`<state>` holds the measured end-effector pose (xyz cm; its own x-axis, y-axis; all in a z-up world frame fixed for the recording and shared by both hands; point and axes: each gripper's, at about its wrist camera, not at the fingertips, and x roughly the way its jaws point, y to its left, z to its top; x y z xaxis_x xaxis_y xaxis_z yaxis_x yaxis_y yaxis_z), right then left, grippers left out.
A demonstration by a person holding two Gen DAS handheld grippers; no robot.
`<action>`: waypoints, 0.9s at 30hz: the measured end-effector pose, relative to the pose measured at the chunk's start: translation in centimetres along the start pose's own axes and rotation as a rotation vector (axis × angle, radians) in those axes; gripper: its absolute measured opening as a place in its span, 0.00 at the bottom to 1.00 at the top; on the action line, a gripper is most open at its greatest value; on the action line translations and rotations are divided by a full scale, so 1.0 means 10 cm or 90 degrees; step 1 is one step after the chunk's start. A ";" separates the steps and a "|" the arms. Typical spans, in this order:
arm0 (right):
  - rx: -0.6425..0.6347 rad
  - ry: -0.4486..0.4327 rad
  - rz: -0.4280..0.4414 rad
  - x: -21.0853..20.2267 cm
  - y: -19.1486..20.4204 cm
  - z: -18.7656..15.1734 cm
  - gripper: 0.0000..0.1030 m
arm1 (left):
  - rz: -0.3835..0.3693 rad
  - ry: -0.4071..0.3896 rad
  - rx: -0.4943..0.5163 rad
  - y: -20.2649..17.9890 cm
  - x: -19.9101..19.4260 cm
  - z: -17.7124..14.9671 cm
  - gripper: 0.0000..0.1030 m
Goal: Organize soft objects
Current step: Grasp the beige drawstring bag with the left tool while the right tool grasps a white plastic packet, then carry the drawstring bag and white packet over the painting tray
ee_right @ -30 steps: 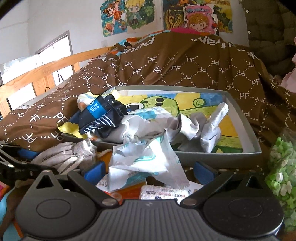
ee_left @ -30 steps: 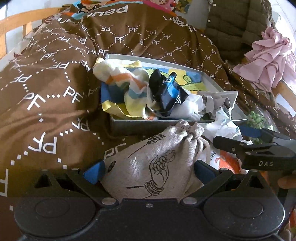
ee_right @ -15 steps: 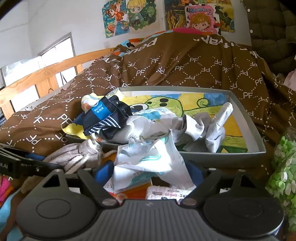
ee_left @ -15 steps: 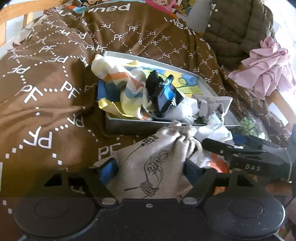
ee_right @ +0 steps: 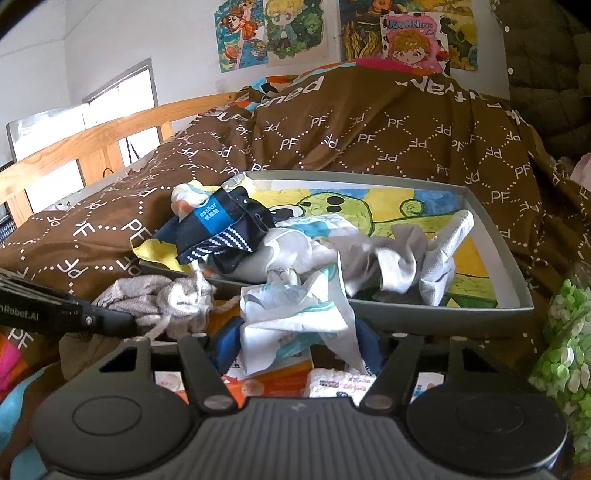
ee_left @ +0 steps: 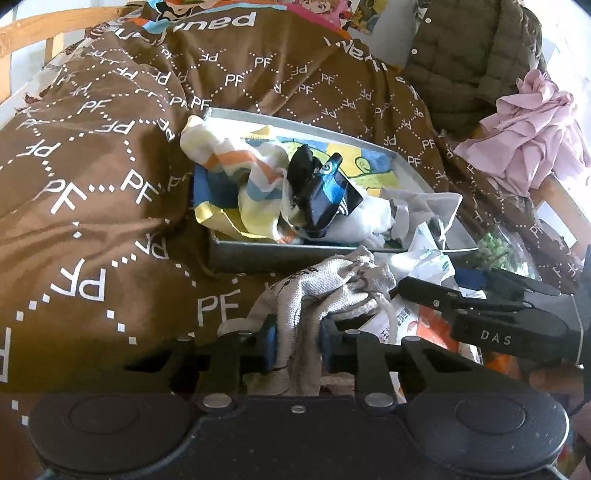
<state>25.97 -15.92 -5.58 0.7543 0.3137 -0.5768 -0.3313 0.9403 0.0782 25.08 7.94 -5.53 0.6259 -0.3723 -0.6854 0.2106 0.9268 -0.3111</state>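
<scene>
The left hand-held gripper (ee_left: pixel 293 345) is pinching the beige drawstring pouch (ee_left: pixel 325 291), its blue pads squeezed in tight on the crumpled cloth, and the pouch sits just in front of the near wall of the grey tray (ee_left: pixel 258 254), on the brown blanket (ee_left: pixel 92 184) that covers the bed. The right hand-held gripper (ee_right: pixel 295 347) has its blue pads pressed against either side of a white printed bag (ee_right: pixel 295 314), which hangs over the tray's near rim with its upper end inside the tray. From the right wrist view the pouch (ee_right: pixel 159 299) lies just left of that white bag, with the left gripper's black finger reaching in to it from the left edge. Inside the tray (ee_right: pixel 509 280), whose floor carries a green cartoon picture, a dark blue pouch (ee_right: pixel 221 229) with a light blue label sits at the left end on top of a striped yellow-and-orange cloth (ee_left: pixel 236 166), and a heap of white and grey cloths (ee_right: pixel 406 258) fills the middle and right. Below the white bag, in front of the tray, lie orange and white packets (ee_right: pixel 280 373). A bag of green bits (ee_right: pixel 565 354) rests to the right of the tray. Beyond the tray's right side, a pink garment (ee_left: pixel 532 125) is bunched up, and an olive quilted jacket (ee_left: pixel 472 55) hangs behind it. Cartoon posters (ee_right: pixel 332 29) are on the wall behind the bed.
</scene>
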 end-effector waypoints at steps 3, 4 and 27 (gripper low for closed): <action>0.001 -0.007 -0.003 -0.04 0.01 0.02 0.63 | 0.000 -0.016 -0.006 0.01 -0.05 0.03 0.20; 0.002 -0.011 -0.003 -0.06 0.01 0.02 0.63 | 0.000 -0.025 -0.011 0.01 -0.08 0.04 0.20; 0.046 -0.187 -0.012 -0.66 -0.39 0.48 0.62 | -0.073 -0.213 -0.037 -0.12 -0.51 0.14 0.20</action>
<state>25.00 -21.04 1.86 0.8952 0.3107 -0.3194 -0.2821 0.9500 0.1336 22.65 8.76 -0.76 0.8136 -0.4282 -0.3932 0.2573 0.8717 -0.4170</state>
